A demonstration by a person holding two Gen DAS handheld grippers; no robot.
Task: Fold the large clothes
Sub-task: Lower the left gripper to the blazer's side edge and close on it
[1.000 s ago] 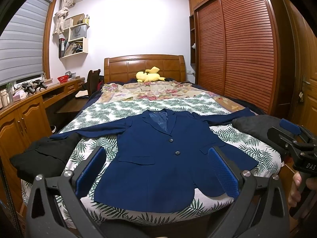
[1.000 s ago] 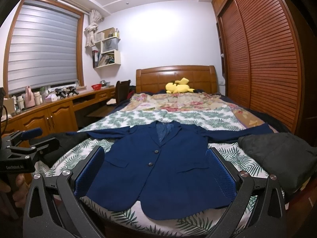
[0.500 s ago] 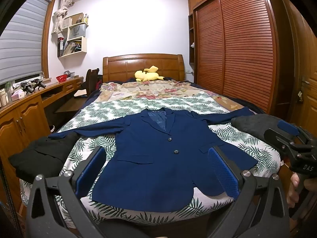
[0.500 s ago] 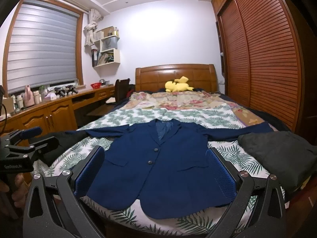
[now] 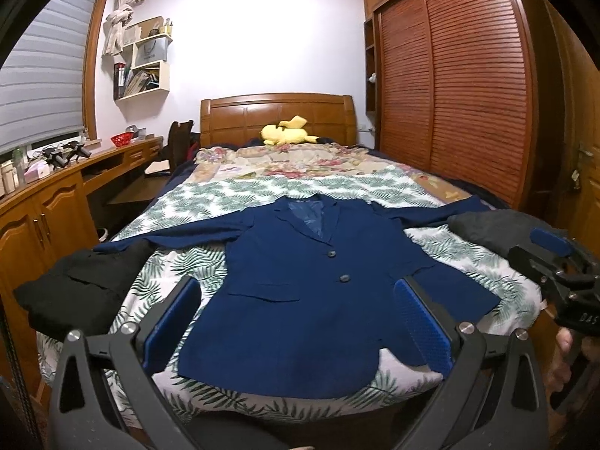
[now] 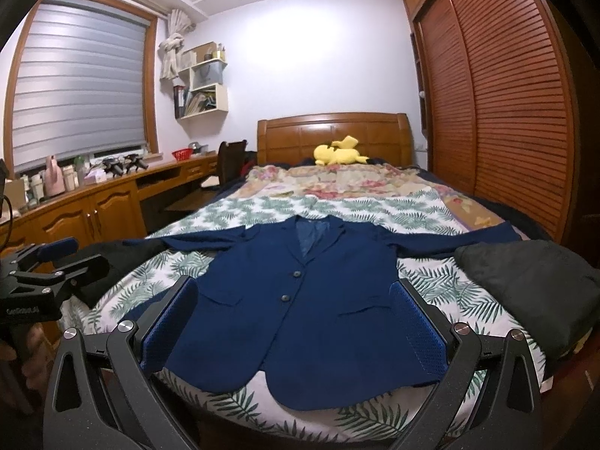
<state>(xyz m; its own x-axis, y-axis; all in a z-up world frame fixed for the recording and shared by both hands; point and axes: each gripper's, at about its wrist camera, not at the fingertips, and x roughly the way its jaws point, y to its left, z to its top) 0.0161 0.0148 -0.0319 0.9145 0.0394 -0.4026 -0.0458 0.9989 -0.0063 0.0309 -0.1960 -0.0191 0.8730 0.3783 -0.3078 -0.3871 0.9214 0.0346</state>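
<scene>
Two claws: my left claw [image 5: 296, 322] and my right claw [image 6: 292, 322] both hang at the foot of the bed, jaws spread wide, nothing between the pads.
Jacket: one navy jacket [image 5: 318, 285] lies face up and buttoned on the leaf-print sheet [image 5: 195, 258], collar toward the headboard, hem at the near edge, both sleeves stretched out sideways.
Bed: the bed [image 6: 360, 416] carries the jacket in the middle; a black garment [image 5: 71, 288] lies at its left side and a grey bundle [image 6: 532, 285] at its right, each just beside or touching a cuff; I cannot tell which.
Step in hand: I judge this to be the approach, with no fold yet made.
How I would do it well: send each claw to its own side, pinch sleeve or shoulder through the cloth only and not the sheet below, then bring the sleeves across the chest before halving hem to collar.
Risk: lined cloth may slip; a cuff could drag a neighbouring garment along.
Background: a yellow plush toy [image 6: 339, 153] sits well apart at the headboard.
</scene>
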